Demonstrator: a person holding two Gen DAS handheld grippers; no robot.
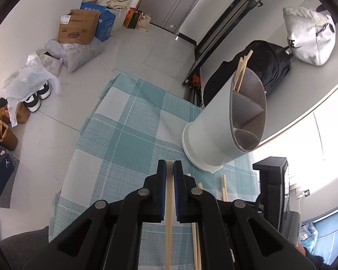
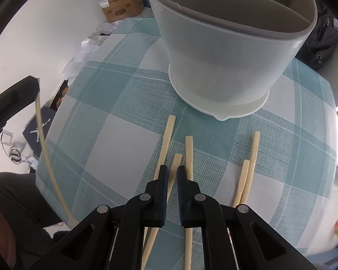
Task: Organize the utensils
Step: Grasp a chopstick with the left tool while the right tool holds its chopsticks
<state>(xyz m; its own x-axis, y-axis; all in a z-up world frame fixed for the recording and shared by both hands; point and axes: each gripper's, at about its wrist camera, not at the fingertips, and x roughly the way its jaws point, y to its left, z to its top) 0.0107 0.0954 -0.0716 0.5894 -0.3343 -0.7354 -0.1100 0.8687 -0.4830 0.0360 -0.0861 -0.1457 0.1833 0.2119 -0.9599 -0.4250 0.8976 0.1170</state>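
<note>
Left tongs [image 1: 170, 168]: clenched on one chopstick [image 1: 169, 202], which I see running lengthwise between the pads and back toward me under the tool. In the right wrist view the same stick [image 2: 47, 157] hangs from the left tongs off the counter's left edge.

Counter [image 1: 128, 135]: covered with a teal checked cloth; the holder stands toward its far right.

Holder [image 1: 223, 121]: white divided cup, upright, ahead and to the right of my left tongs. A few chopsticks [image 1: 241, 72] already stand in its far compartment; the nearer compartments look empty.

Loose chopsticks [image 2: 247, 175]: five lie flat on the cloth just in front of the holder's base, long axes pointing roughly at it.

Right tongs [image 2: 172, 171]: pointing steeply down, pads drawn nearly together around the near-centre stick [image 2: 176, 164]; I judge it gripped, though I cannot see it lifted.

Key relation: that stick's long axis runs along the tongs toward the holder [image 2: 225, 56], directly ahead. The right hand is nearer the pile; the left is ready to drop its stick in.
</note>
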